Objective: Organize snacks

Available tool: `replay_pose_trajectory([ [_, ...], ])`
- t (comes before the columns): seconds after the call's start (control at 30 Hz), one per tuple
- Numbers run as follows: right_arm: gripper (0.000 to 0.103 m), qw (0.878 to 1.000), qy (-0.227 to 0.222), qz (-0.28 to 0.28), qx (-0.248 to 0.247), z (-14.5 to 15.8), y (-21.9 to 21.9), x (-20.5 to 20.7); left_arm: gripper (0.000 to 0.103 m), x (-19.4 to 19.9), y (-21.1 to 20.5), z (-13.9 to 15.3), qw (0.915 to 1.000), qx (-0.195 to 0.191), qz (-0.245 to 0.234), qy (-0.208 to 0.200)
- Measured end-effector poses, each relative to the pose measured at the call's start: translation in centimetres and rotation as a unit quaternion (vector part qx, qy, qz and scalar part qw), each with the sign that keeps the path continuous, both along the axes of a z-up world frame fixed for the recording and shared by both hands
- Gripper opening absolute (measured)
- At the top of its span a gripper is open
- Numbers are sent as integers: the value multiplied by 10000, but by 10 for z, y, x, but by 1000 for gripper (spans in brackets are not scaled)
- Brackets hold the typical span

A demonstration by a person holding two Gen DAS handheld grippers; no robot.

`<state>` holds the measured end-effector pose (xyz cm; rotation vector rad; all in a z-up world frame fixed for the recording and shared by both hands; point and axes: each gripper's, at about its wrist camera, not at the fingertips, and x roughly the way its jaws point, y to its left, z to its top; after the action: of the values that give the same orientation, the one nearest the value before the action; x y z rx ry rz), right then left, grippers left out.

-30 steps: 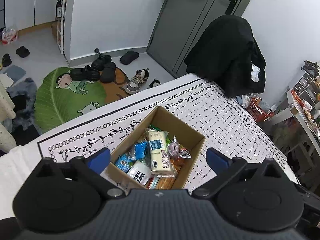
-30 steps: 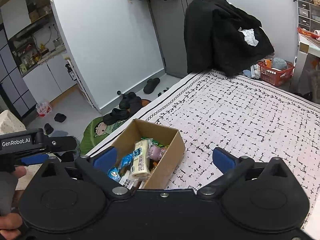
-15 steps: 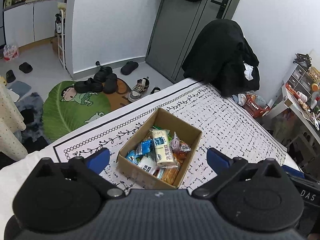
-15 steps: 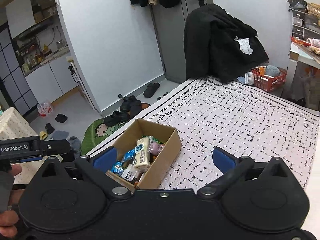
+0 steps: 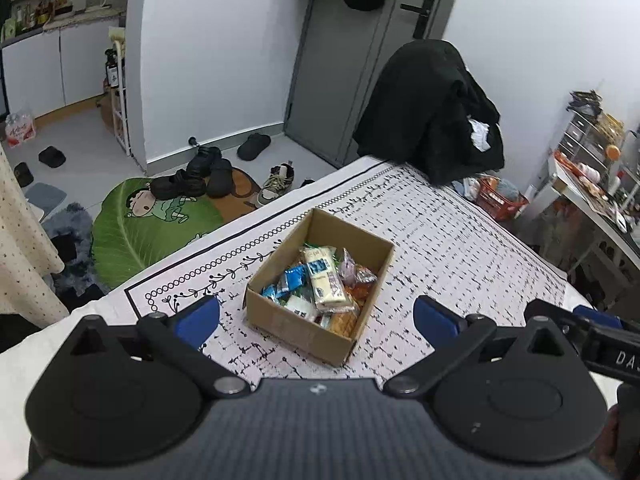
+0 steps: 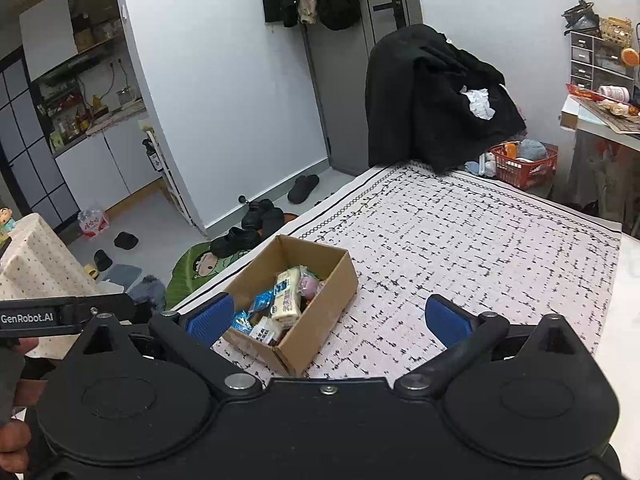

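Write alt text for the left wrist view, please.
An open cardboard box of wrapped snacks sits on a black-and-white patterned cloth, beyond the open, empty left gripper. Behind: shoes on a green leaf-shaped rug.

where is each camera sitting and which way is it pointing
Left wrist: sits on the left tool, looking forward and down at the cardboard box of snacks on the patterned cloth; its two open blue fingers show, and the right tool pokes in at the right edge.
Right wrist: sits on the right tool, looking at the same box from further right; its open fingers and the person's left hand show.
Shared: box, snacks, cloth, black coat, door, shoes.
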<state>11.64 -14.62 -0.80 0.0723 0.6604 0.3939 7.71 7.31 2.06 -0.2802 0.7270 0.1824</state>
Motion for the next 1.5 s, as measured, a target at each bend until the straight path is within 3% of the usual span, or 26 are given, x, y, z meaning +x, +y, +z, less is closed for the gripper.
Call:
replay_pose_trajectory([
  [0.83,103,9995,-303,11,75,16,-23,-80,103,-91,-24,20,9977,487,-291,-366],
  [1.5,103,9987,-493,70,110,25,-27,-108,103,-129,-31,30,9961,515,-352,-628],
])
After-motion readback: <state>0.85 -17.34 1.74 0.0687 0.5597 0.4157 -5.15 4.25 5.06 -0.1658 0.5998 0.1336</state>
